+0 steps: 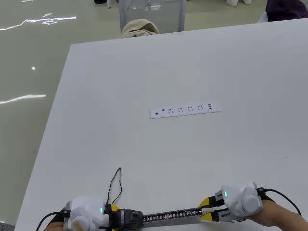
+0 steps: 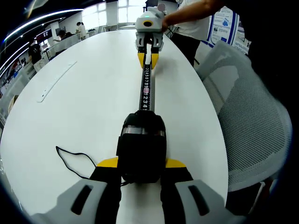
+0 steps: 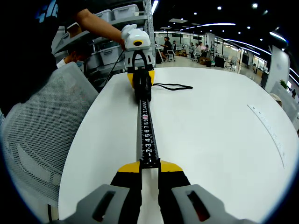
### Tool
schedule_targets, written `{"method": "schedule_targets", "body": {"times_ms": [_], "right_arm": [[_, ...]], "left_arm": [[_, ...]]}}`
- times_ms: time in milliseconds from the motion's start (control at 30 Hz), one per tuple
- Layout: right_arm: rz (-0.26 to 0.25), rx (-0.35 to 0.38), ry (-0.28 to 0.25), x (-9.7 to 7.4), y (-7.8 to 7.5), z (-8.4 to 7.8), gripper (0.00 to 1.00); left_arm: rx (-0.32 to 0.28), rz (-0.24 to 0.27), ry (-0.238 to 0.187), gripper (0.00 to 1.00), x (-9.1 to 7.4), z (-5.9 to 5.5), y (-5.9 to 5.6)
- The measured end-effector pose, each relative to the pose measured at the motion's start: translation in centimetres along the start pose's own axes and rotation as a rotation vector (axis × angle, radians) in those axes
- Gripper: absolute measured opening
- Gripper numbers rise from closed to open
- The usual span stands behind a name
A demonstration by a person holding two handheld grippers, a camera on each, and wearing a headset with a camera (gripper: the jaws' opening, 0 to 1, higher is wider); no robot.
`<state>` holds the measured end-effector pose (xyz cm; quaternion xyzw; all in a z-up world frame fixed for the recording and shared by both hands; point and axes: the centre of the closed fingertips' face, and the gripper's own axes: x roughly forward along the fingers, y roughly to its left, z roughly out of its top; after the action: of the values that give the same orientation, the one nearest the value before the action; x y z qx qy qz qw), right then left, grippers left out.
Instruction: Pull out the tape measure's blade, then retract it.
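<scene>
1. At the near table edge there are two grippers and one tape measure. The left gripper (image 2: 140,163) has its jaws partway closed around the black tape measure case (image 2: 141,140), with a yellow tip pressed to each side of it.
2. The right gripper (image 3: 149,169) has its jaws almost together, pinching the end of the blade (image 3: 146,130) (the end hook is hidden between the pads).
3. The one blade is pulled out straight from the case to the right gripper, numbers up, low over the white table (image 1: 192,72). Whether it touches the table cannot be told.
4. One thin black cord (image 1: 115,185) lies looped on the table just beside the case.
5. One grey mesh chair (image 2: 247,107) stands off the table's near edge.
6. One white power strip (image 1: 185,110) lies flat mid-table, well apart from the grippers.
7. Containers: one translucent bin (image 1: 151,12) sits on the floor past the far table edge, contents unreadable. A tan rounded item (image 1: 138,28) sits just in front of it.
8. Several grey storage bins (image 3: 117,11) sit on shelving in the right gripper view. Their contents cannot be told.
</scene>
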<state>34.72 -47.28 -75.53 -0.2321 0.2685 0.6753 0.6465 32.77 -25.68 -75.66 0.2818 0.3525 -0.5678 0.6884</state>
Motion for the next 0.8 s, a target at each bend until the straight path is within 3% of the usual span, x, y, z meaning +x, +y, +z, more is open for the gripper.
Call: {"method": "schedule_targets", "body": {"times_ms": [800], "right_arm": [[-0.005, 0.009, 0.019, -1.3, -0.1, -1.3, 0.1]], "left_arm": [[-0.001, -0.003, 0.001, 0.28, 0.1, 0.0, 0.0]]}}
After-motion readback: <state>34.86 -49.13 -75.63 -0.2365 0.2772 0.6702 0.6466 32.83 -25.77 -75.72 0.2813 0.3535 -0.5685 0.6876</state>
